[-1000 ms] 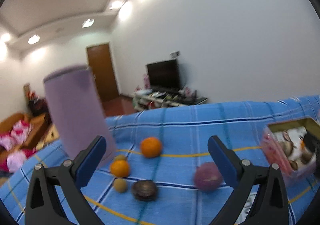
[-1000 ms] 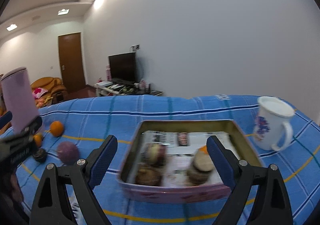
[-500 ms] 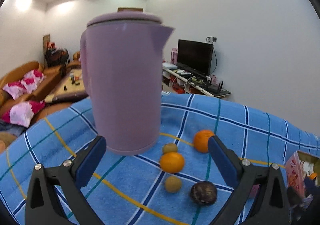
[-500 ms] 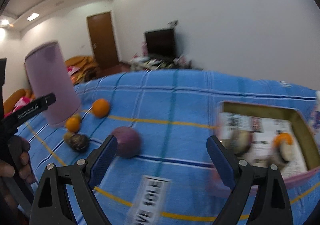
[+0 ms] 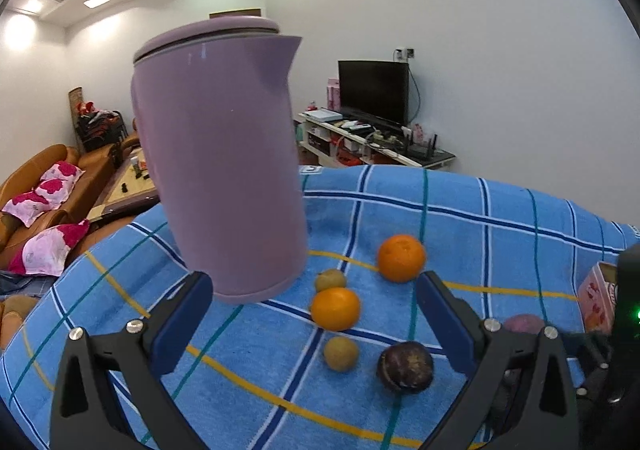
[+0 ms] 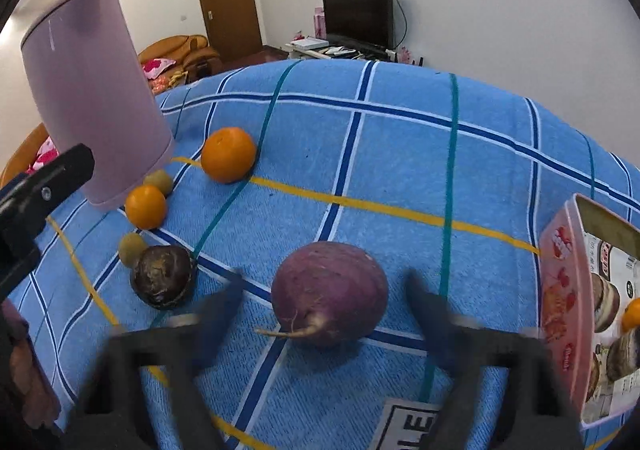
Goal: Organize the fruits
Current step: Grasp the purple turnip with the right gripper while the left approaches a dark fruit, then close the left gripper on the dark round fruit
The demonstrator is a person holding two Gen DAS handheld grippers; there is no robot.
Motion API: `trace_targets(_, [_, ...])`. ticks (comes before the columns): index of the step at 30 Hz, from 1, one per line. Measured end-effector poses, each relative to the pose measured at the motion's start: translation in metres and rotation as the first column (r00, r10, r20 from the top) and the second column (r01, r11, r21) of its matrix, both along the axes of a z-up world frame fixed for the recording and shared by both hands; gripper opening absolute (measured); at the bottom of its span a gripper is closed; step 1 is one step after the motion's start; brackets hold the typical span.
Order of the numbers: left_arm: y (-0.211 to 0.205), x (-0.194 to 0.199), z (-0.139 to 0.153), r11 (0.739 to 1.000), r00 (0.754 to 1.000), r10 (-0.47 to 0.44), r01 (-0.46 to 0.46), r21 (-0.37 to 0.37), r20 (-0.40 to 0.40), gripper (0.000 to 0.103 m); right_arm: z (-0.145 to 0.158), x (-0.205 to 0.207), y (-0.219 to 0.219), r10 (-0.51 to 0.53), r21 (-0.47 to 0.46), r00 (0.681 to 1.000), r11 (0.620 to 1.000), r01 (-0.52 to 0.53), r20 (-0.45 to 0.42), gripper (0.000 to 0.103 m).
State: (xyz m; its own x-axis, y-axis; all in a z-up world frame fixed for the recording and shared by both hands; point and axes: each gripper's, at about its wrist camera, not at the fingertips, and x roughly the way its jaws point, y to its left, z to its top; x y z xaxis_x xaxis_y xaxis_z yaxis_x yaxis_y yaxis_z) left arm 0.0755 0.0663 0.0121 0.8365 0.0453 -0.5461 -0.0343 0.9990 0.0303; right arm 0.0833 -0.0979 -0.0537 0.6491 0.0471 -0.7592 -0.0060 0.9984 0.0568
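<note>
A round purple fruit (image 6: pixel 330 292) with a thin root tail lies on the blue checked cloth (image 6: pixel 400 153). My right gripper (image 6: pixel 322 282) is low over it with the fruit between its blurred jaws. The jaws are closing, and a small gap still shows on each side. My left gripper (image 5: pixel 312 286) stands open with nothing between its fingers. Ahead of it lie two oranges (image 5: pixel 401 258) (image 5: pixel 335 308), two small yellow-green fruits (image 5: pixel 341 353) (image 5: pixel 330 280) and a dark purple fruit (image 5: pixel 405 366). The same group sits left of the right gripper, with the dark fruit (image 6: pixel 163 276) nearest.
A tall lilac kettle (image 5: pixel 220 153) stands just behind the fruit group, at the far left in the right wrist view (image 6: pixel 92 89). A pink-walled tin box (image 6: pixel 560 290) holding several items sits at the right edge. The cloth drops off behind the kettle towards sofas.
My right gripper swung left from the tin box and came down over the purple fruit, and its jaws narrowed. My left gripper turned towards the kettle and the fruit group, then held nearly still.
</note>
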Motion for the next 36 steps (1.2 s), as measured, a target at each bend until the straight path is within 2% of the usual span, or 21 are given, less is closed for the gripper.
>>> trace_targets(3, [0.003,0.002,-0.001,1.0,1.0,0.007,-0.008,-0.021,-0.016,0.103,-0.002,0.003,-0.001,0.003,0.005,1.0,1.0,-0.003,-0.023,0.056])
trace_targets(8, [0.005,0.004,-0.005,0.998,0.999,-0.014,0.011,-0.062,-0.04,0.103,0.002,-0.008,-0.009,-0.001,0.024,1.0,1.0,0.001,-0.005,0.055])
trace_targets(11, [-0.008,0.0,-0.007,0.993,0.994,-0.095,0.091,-0.074,-0.054,0.103,0.013,-0.032,-0.015,-0.024,0.011,0.995,1.0,0.023,0.094,0.055])
trace_targets(14, [-0.029,-0.006,-0.01,0.987,0.986,-0.158,0.157,-0.02,-0.059,0.101,0.026,-0.061,-0.025,-0.079,0.004,0.976,0.997,0.08,0.203,0.055])
trace_targets(16, [-0.046,-0.007,-0.018,0.981,0.978,-0.19,0.193,0.034,-0.085,0.093,0.031,-0.073,-0.032,-0.111,0.014,0.966,0.994,0.111,0.232,0.055])
trace_targets(17, [-0.052,-0.006,-0.022,0.978,0.975,-0.198,0.204,0.052,-0.104,0.09,0.032,-0.077,-0.036,-0.12,0.022,0.964,0.993,0.118,0.237,0.056])
trace_targets(19, [-0.06,-0.003,-0.031,0.973,0.968,-0.202,0.215,0.08,-0.147,0.077,0.033,-0.084,-0.042,-0.14,0.045,0.962,0.99,0.134,0.235,0.056])
trace_targets(21, [-0.067,0.0,-0.039,0.969,0.961,-0.207,0.228,0.099,-0.185,0.07,0.032,-0.088,-0.046,-0.154,0.061,0.963,0.988,0.143,0.224,0.056])
trace_targets(25, [-0.077,0.003,-0.055,0.96,0.943,-0.225,0.258,0.111,-0.246,0.066,0.03,-0.088,-0.052,-0.158,0.088,0.967,0.986,0.142,0.202,0.056])
trace_targets(27, [-0.079,0.007,-0.062,0.959,0.939,-0.198,0.245,0.143,-0.28,0.067,0.029,-0.087,-0.051,-0.154,0.087,0.968,0.986,0.14,0.2,0.056])
trace_targets(28, [-0.078,0.009,-0.064,0.961,0.933,-0.2,0.247,0.126,-0.298,0.065,0.029,-0.087,-0.049,-0.151,0.086,0.968,0.987,0.137,0.198,0.056])
trace_targets(32, [-0.058,0.017,-0.065,0.974,0.921,-0.222,0.223,-0.036,-0.32,0.066,0.026,-0.084,-0.049,-0.149,0.089,0.971,0.987,0.135,0.185,0.056])
trace_targets(33, [-0.059,0.016,-0.066,0.974,0.921,-0.222,0.224,-0.03,-0.32,0.065,0.026,-0.084,-0.049,-0.15,0.091,0.972,0.987,0.135,0.183,0.056])
trace_targets(36, [-0.064,0.013,-0.065,0.97,0.923,-0.235,0.244,-0.009,-0.305,0.045,0.025,-0.082,-0.05,-0.151,0.092,0.972,0.986,0.136,0.183,0.056])
